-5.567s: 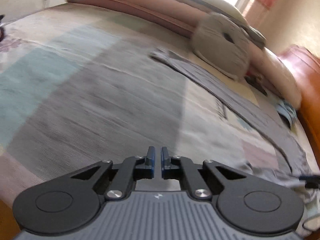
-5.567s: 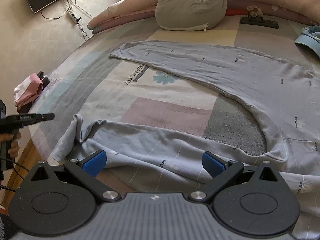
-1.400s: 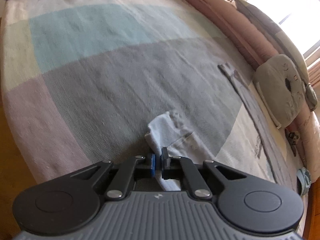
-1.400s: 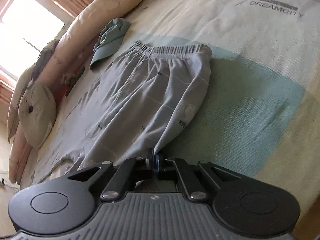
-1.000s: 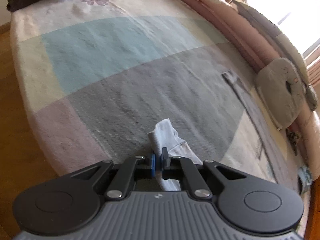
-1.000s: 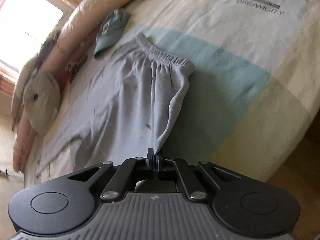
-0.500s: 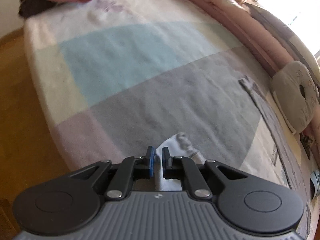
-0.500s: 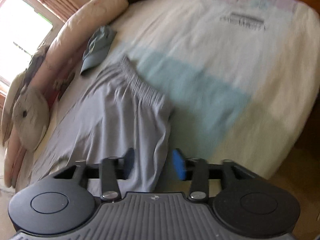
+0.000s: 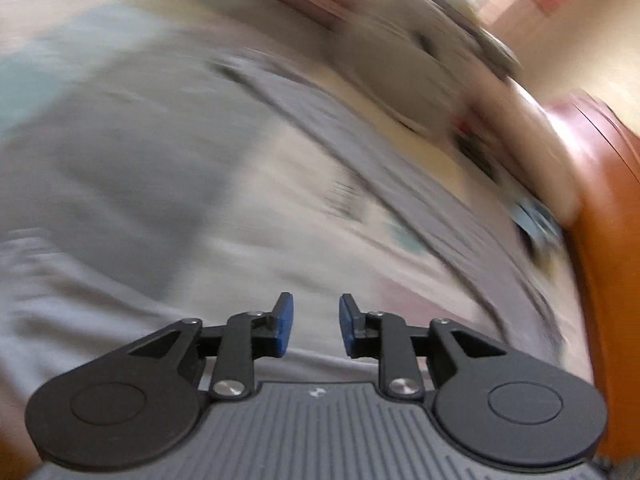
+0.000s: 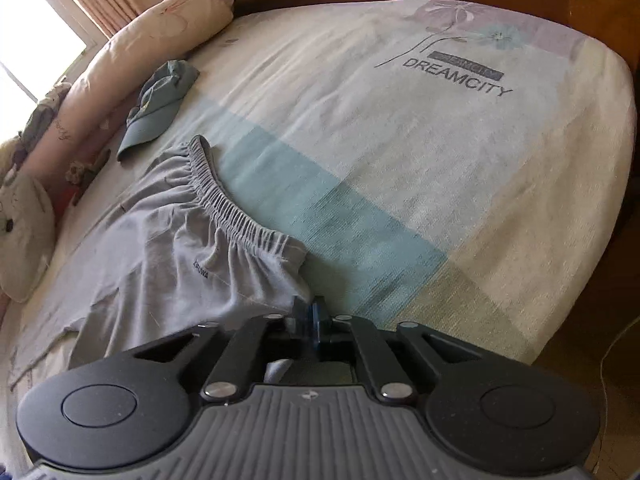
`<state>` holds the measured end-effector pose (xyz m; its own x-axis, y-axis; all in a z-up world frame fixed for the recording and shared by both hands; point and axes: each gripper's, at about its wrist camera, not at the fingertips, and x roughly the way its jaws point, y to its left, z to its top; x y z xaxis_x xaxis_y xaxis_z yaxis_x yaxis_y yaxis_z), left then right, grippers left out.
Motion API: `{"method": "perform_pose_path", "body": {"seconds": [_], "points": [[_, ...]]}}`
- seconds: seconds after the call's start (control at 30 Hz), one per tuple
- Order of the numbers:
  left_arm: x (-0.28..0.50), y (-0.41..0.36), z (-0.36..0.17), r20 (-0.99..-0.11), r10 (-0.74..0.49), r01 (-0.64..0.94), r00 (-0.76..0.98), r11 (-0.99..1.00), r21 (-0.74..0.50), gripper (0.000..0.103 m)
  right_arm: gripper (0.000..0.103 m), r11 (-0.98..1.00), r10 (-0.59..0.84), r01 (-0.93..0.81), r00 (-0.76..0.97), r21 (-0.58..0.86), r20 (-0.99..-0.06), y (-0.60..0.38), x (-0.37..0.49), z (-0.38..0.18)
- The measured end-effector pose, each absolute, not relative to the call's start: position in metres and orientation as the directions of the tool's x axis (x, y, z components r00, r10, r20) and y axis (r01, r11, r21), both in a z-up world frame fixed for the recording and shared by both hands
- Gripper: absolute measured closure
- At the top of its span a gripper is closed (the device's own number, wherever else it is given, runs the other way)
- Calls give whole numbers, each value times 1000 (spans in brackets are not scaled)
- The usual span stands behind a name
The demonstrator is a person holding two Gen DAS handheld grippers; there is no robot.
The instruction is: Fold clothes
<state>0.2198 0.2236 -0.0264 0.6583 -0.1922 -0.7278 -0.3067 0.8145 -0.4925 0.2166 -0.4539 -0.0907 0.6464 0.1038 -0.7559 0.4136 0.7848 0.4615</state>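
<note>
Two grippers: right gripper (image 10: 308, 322) pinched on grey trousers (image 10: 172, 256) below the waistband, left gripper (image 9: 312, 330) parted, empty above cloth; sheet (image 10: 400, 168) reads DREAMCITY.

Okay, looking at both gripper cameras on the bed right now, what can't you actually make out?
- Left wrist view: motion blur smears everything past the open left gripper; the printing on the bedsheet is unreadable.
- Right wrist view: the right gripper has its jaws together at the grey pants; whether cloth is pinched is hidden.
- The pants' legs run under the gripper body.
</note>
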Motion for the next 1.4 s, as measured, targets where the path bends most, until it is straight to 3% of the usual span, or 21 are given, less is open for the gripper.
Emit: {"method": "perform_pose_path", "body": {"seconds": [0.27,0.37,0.6,0.63,0.73,0.93,1.1,1.17,1.27,1.4], "points": [[333,76,-55,-666,-526,38,528,798,-601,69,67,820,56,342,750,458,-660,-451,209,-56],[370,39,-75,-659,-582,59,477,769,-636,66,62,821,71,308,780,480,-622,-452,205,-51],[405,10,-98,-660,-588,4,467,748,-664,66,61,796,92,292,807,530,-583,-461,190,-50],[408,7,-99,-658,-586,-2,474,746,-666,67,60,794,91,293,808,533,-581,-463,188,-51],[414,-5,-98,-692,-522,7,499,800,-600,100,60,796,80,301,808,526,-584,-468,184,-54],[428,-9,-84,-714,-427,8,555,861,-508,100,59,792,107,281,811,542,-576,-475,185,-58],[423,-19,-75,-747,-427,58,509,883,-466,94,55,798,153,248,799,550,-582,-471,188,-64],[408,-19,-70,-753,-438,91,491,885,-456,79,54,806,176,223,795,549,-580,-467,190,-64],[379,-16,-64,-736,-475,136,482,871,-473,71,49,817,208,179,795,549,-569,-461,192,-64],[353,-21,-64,-739,-504,197,448,861,-468,69,49,815,253,142,785,562,-566,-455,200,-68]]}}
